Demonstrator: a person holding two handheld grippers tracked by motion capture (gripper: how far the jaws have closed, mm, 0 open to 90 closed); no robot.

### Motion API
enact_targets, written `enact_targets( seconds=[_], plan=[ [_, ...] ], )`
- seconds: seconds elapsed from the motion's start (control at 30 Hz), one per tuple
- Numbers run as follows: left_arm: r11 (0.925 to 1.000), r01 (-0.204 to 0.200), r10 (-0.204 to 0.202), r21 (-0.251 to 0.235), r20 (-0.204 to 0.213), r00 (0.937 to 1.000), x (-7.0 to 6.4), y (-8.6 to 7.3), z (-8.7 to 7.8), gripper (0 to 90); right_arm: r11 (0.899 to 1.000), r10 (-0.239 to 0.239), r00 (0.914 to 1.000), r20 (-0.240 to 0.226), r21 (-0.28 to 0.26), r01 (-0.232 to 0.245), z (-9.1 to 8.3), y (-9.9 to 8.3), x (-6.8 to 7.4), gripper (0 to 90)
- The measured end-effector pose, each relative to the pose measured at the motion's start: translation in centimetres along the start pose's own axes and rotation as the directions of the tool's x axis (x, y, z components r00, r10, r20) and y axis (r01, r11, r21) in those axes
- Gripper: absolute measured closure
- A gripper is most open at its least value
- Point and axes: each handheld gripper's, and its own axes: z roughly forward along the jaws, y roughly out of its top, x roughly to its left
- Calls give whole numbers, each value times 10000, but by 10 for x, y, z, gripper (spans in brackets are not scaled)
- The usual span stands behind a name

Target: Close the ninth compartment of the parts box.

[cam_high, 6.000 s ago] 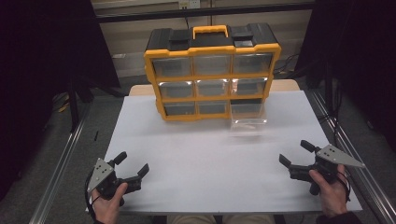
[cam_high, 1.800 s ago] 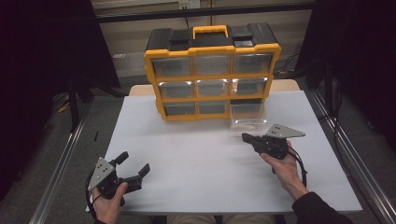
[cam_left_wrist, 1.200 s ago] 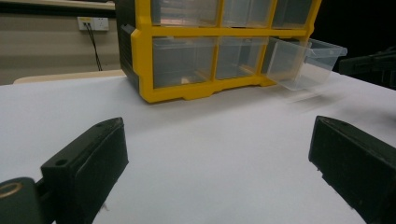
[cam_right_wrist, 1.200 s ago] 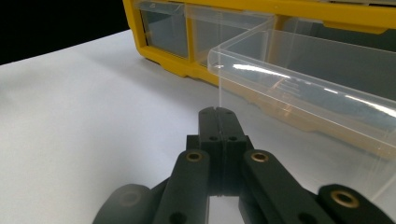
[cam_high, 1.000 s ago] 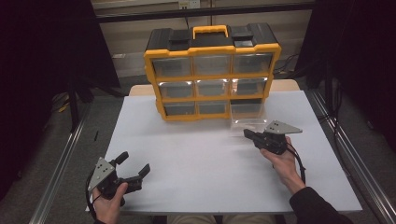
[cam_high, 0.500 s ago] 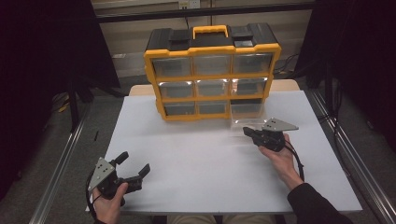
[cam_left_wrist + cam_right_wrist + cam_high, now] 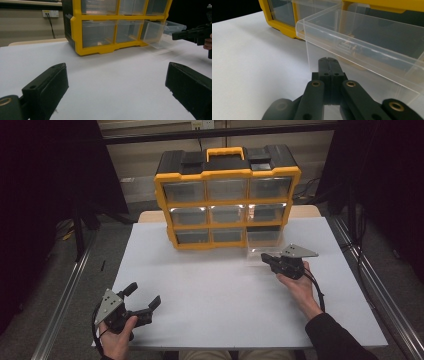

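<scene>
My right gripper [image 7: 328, 60] has its jaws pressed flat together, gripping nothing, with the tips right at the front wall of the clear plastic drawer [image 7: 362, 47]. That drawer sticks out of the bottom right slot of the yellow organizer [image 7: 227, 200] at the far middle of the white table [image 7: 200, 285]. I judge the work in hand is sliding this drawer back in — a push with closed tips.

What worries me is where the tips sit. In the right gripper view they meet the wall low and toward its left side, below the rim and the small pull tab. A push off to one side could skew the drawer so it jams in its slot. The wall is thin and slick, so the tips could also slide off it, down onto the table.

The organizer stands free on the table; a hard shove against a jammed drawer could push the whole case toward the far edge.

My left gripper [image 7: 142, 304] rests at the near left with its jaws wide apart, well away from the organizer — so nothing braces the case.
</scene>
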Motion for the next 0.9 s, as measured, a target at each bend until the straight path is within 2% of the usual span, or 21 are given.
enact_targets(
  seconds=[0.13, 0.27, 0.4, 0.63, 0.9],
  plan=[
    [10000, -93, 93, 10, 24, 10000, -1, 0, 0, 43, 9999, -88, 9999, 88, -50, 89, 2, 0, -1, 900],
    [10000, -14, 14, -15, 61, 10000, -1, 0, 0, 43, 9999, -60, 9998, 204, -92, 62, 2, 1, -3, 900],
    [9999, -124, 124, 30, 40, 9999, -1, 1, 0, 43, 9999, -49, 9998, 181, -99, 51, 3, 1, -3, 900],
    [10000, 6, -6, -6, 72, 10000, 0, 0, 0, 43, 9999, 47, 9996, 276, -143, -43, 5, 3, -3, 900],
    [10000, -44, 44, -20, 36, 10000, 0, 0, -1, 43, 9999, -1, 9997, 255, -169, 6, 8, 5, -3, 900]
  ],
)
